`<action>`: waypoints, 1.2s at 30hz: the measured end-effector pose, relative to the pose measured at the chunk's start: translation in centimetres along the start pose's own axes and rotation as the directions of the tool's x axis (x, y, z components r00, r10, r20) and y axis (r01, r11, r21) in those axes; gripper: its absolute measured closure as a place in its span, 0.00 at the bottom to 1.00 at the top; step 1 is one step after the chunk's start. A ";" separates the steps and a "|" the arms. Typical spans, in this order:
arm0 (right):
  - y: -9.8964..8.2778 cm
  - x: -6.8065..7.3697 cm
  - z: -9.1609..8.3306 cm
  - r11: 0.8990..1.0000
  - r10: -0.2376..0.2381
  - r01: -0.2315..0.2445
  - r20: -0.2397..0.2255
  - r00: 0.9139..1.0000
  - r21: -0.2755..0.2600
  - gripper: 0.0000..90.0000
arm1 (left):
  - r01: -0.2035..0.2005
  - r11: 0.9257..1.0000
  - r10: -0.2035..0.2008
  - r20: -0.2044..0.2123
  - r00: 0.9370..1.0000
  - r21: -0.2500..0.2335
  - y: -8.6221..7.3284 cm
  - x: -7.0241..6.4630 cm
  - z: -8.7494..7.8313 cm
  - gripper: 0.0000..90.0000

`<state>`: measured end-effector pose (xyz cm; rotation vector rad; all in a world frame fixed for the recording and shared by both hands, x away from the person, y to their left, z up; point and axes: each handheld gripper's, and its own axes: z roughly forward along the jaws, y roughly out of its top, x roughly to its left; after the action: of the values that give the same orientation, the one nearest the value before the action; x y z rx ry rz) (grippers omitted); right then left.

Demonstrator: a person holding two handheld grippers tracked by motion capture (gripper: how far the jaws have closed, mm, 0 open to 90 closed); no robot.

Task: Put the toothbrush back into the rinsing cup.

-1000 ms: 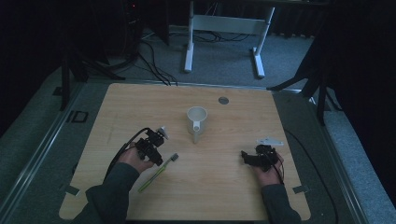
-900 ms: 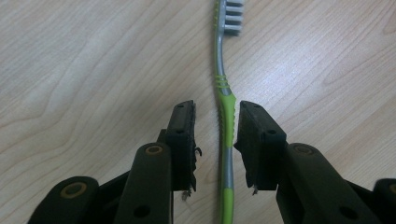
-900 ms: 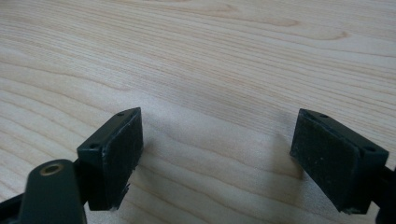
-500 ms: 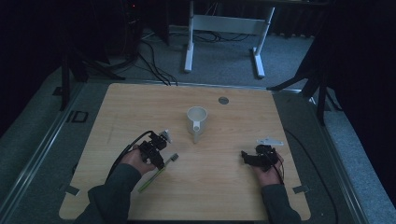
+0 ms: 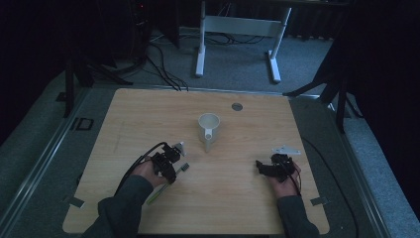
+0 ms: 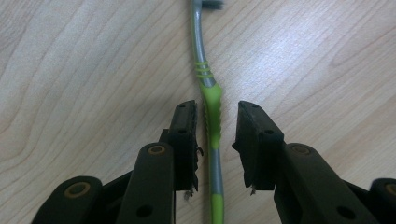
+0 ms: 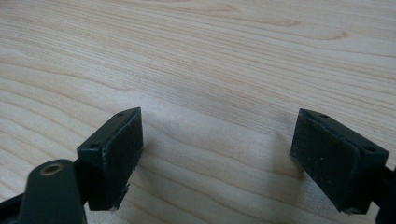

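A green and grey toothbrush point(image 6: 208, 88) lies flat on the wooden table point(image 5: 148, 114). My left gripper point(image 6: 217, 112) points down over it with one jaw on each side of the green handle. The left pad sits close to the handle, a small gap shows on the right, and neither pad presses on it. In the high view the left gripper point(image 5: 171, 167) covers the middle of the toothbrush point(image 5: 185, 167), whose bristle end pokes out to the right. My right gripper point(image 5: 261, 166) rests low at the table's right, and its jaws point(image 7: 219, 121) stand wide open over bare wood.
A white mug point(image 5: 208, 126) stands upright near the table's middle, beyond and between the two hands. A round grey grommet point(image 5: 236, 106) sits in the far part of the tabletop. Beyond the table stands a white metal frame point(image 5: 237, 25) on the carpet.
My left hand has shifted a little to the right and toward the near edge, onto the toothbrush. The right hand has kept still.
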<state>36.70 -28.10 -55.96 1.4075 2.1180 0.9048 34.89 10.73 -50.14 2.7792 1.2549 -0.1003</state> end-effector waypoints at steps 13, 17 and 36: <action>0.0 0.0 0.0 1.000 -0.001 0.001 0.000 1.000 0.000 0.18 | -0.006 1.000 0.006 -0.012 1.000 0.028 0.3 0.0 0.9 0.78; 0.0 0.0 0.0 1.000 0.000 0.000 0.000 1.000 0.000 0.18 | -0.005 1.000 0.005 -0.015 1.000 0.029 0.3 0.0 1.0 0.78; 0.0 0.0 0.0 1.000 0.000 0.000 0.000 1.000 0.000 0.18 | -0.003 0.999 0.005 -0.023 1.000 0.050 0.4 0.1 1.6 0.80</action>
<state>36.70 -28.11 -55.96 1.4073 2.1181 0.9046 35.23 10.30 -51.72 2.8330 1.2694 -0.1005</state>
